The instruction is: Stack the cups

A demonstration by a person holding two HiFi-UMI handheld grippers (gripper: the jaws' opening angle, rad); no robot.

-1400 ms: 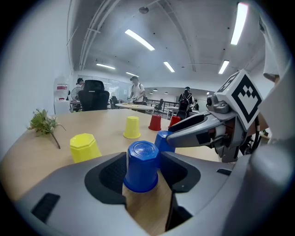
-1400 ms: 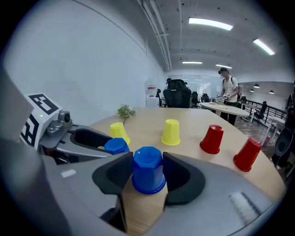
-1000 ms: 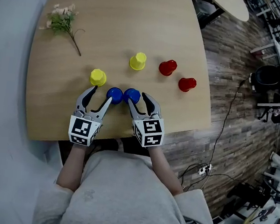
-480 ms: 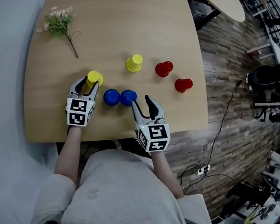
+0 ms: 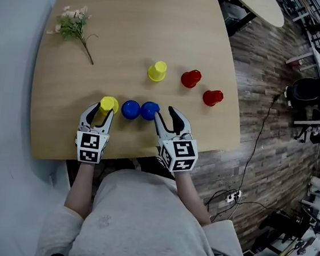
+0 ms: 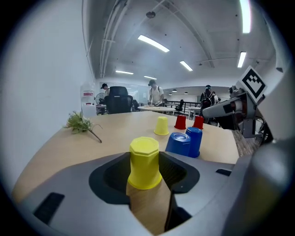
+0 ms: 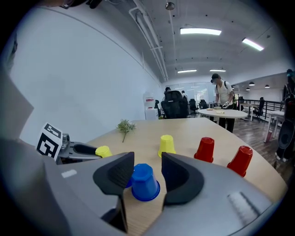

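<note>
An upturned yellow cup [image 5: 109, 104] [image 6: 144, 161] stands near the table's front edge, and my left gripper [image 5: 99, 115] [image 6: 146, 171] is shut on it after its jaws have just been closing. Two upturned blue cups sit side by side to its right. The right blue cup [image 5: 149, 111] [image 7: 144, 183] stands just beyond the tips of my right gripper [image 5: 167, 115] [image 7: 147, 161]. Those jaws have just been closing but stand open, with a gap on the right side. The left blue cup [image 5: 130, 109] [image 6: 181, 144] is half hidden behind the jaw in the right gripper view.
A second yellow cup [image 5: 157, 71] and two red cups [image 5: 191, 77] [image 5: 213, 97] stand upturned farther back. A flower sprig [image 5: 73, 26] lies at the far left. The table's front edge [image 5: 128, 158] runs just under both grippers.
My left gripper swung left from the blue cups to the yellow cup, sank, and narrowed its jaws around it. The right gripper's jaws narrowed near the right blue cup.
</note>
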